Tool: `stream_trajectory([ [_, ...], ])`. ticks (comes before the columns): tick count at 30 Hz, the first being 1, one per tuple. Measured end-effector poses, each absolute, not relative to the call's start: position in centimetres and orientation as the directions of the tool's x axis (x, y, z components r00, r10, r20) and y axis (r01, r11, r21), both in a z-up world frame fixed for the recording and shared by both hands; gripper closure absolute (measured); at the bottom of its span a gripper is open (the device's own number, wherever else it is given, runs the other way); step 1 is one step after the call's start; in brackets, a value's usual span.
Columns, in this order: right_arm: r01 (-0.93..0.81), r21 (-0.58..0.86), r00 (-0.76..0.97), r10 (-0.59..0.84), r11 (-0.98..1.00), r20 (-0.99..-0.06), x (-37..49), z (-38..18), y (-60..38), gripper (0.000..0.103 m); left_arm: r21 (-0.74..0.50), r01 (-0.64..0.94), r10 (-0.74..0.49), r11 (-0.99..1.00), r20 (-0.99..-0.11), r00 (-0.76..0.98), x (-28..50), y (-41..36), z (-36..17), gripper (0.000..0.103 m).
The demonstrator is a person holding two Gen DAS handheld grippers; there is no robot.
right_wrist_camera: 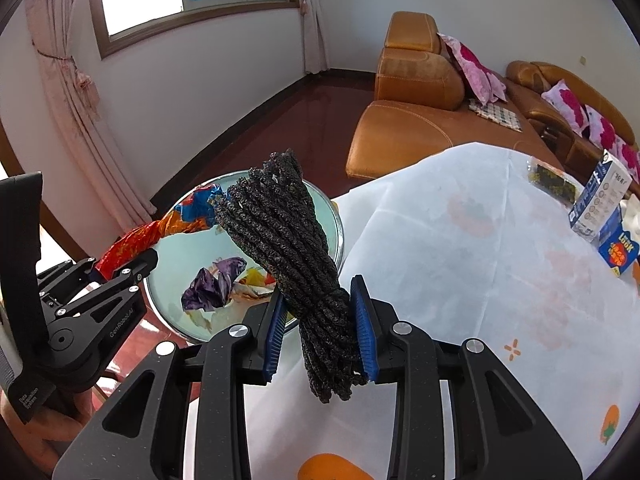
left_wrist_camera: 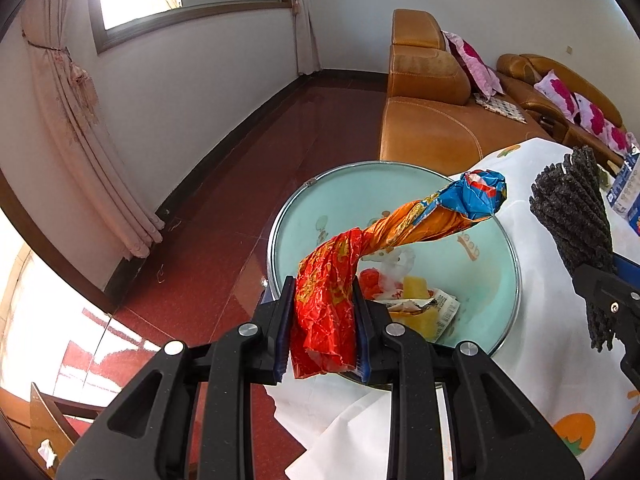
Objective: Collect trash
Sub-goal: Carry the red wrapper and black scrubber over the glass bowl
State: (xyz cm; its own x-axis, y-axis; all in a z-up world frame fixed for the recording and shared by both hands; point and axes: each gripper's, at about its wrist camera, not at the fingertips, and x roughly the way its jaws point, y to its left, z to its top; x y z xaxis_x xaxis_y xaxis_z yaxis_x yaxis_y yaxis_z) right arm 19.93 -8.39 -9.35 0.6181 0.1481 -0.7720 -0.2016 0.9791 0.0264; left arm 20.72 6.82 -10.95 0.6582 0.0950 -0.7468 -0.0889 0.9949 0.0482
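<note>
While left gripper (left_wrist_camera: pixel 322 322) clamps wrapper (left_wrist_camera: pixel 400 228), right gripper (right_wrist_camera: pixel 320 328) pinches what looks like cord bundle (right_wrist_camera: pixel 292 248), hiding basin (right_wrist_camera: pixel 332 216)

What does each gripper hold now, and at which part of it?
The left gripper pinches the red lower end of a twisted snack wrapper. The right gripper clamps a dark cord bundle near its tied lower part.

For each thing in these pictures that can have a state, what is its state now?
left gripper: shut on the twisted snack wrapper, held over the basin
right gripper: shut on the dark rope bundle
basin: holds crumpled wrappers
blue-white cartons: upright on the table
curtain: tied back
</note>
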Motion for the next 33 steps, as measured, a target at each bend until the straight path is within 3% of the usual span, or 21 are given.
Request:
stream_trajectory([
  [33, -0.156, 0.062, 0.573, 0.141, 0.986, -0.807, 24.4, -11.6, -7.6, 0.070, 0.083, -0.087, 0.119, 0.993, -0.795, 0.595, 25.7, 5.8, -13.6, 0.077],
])
